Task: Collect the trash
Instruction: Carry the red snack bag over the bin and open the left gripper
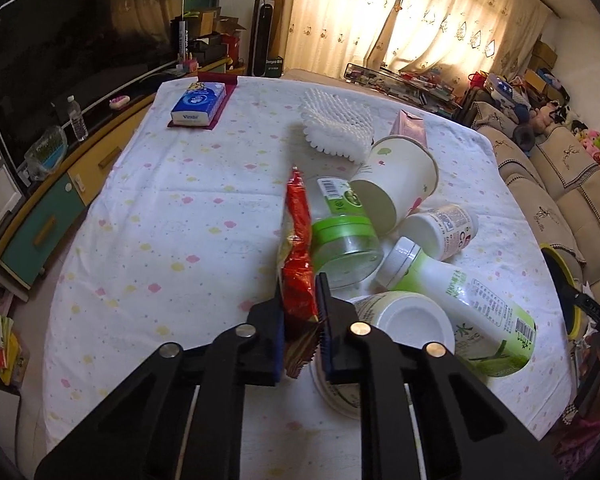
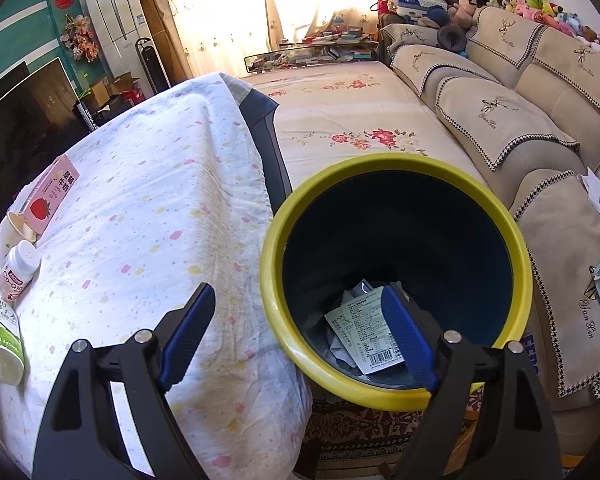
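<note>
Left gripper [image 1: 300, 316] clamps the red wrapper [image 1: 298, 256].
Wrapper rises beside the clear jar [image 1: 342, 232]; right gripper [image 2: 300, 332] gapes empty above the yellow-rimmed bin [image 2: 284, 216].

Both the left gripper [image 1: 300, 300] and right gripper [image 2: 300, 320] are showing black angular linkage arms; silver round rivets; blue ribbed pads.

Tissue box [image 1: 198, 104] sits at the far corner of the table [image 1: 160, 240], big TV [image 1: 72, 52] off to its left, sofa [image 2: 500, 120] on the right, curtains [image 1: 400, 20] behind.
</note>
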Tool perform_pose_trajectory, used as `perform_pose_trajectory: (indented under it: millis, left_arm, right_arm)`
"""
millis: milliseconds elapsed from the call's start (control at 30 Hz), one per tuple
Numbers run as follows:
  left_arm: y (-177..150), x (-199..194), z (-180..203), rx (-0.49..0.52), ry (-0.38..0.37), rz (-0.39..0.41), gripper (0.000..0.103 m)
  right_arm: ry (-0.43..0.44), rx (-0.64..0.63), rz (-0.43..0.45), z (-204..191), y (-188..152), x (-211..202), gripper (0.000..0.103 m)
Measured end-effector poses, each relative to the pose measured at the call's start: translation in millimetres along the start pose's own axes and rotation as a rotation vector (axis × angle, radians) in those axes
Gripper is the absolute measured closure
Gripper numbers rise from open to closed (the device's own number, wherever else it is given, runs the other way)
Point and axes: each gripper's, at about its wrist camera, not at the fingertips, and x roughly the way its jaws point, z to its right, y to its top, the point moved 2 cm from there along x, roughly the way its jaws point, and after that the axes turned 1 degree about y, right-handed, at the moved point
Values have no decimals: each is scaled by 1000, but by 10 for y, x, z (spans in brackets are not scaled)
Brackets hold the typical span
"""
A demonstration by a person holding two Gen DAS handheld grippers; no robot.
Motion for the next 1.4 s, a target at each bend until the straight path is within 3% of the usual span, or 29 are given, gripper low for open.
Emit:
perform_pose_trajectory:
  millis: [300, 500, 667, 867, 1033, 1267, 1400]
  left_arm:
    - [77, -485, -86, 46, 83, 87, 94]
    - [232, -783, 288, 142, 22, 140, 94]
    - [385, -739, 1132, 294, -139, 141, 94]
    - [440, -586, 2511, 499, -352, 122, 94]
    - [337, -396, 3672, 644, -496, 55, 94]
    - [105, 141, 4743, 734, -551, -102, 94]
    - [16, 526, 5082, 759, -520, -152, 93]
  right_arm:
    - [14, 6, 34, 21, 20, -132, 23]
    - [5, 16, 56, 126, 5, -258, 23]
    - [-17, 38, 85, 324, -38, -421, 23]
    - [-70, 103, 126, 757, -102, -643, 23]
    - [-108, 173, 143, 1155, -190, -761, 23]
    - [-122, 213, 142, 1443, -302, -808, 23]
    - [-124, 231, 139, 1542, -324, -811, 22]
